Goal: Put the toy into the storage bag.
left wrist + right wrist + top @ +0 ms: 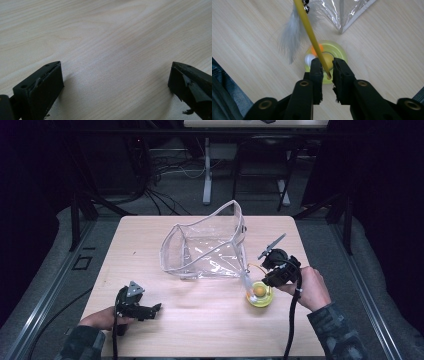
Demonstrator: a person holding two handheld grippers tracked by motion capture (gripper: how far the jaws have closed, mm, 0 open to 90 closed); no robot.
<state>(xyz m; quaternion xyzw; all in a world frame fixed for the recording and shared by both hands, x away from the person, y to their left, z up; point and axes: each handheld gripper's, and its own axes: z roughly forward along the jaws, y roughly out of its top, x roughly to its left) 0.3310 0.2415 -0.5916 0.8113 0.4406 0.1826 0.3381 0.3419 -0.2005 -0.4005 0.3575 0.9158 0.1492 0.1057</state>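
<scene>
Step in hand: we have taken the yellow wand [310, 30] of the cat toy [261, 294]
Right gripper [327, 71]: jaws closed on the wand's lower end, just above the toy's round base
Left gripper [150, 310]: jaws wide apart, nothing between, resting on the table [112, 37]
Toy place: beside the clear bag [205, 247], near its right corner
Next move: we think to lift the toy and bring it to the bag's open mouth, keeping the feather [289, 37] free

Two black jaws stand wide apart at seven and four o'clock over the bare wooden table [107, 45].

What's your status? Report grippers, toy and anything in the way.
Right gripper shut on yellow wand of round yellow-green plastic cat toy. Left gripper open, over bare wooden table. Clear plastic pouch close behind toy.
</scene>
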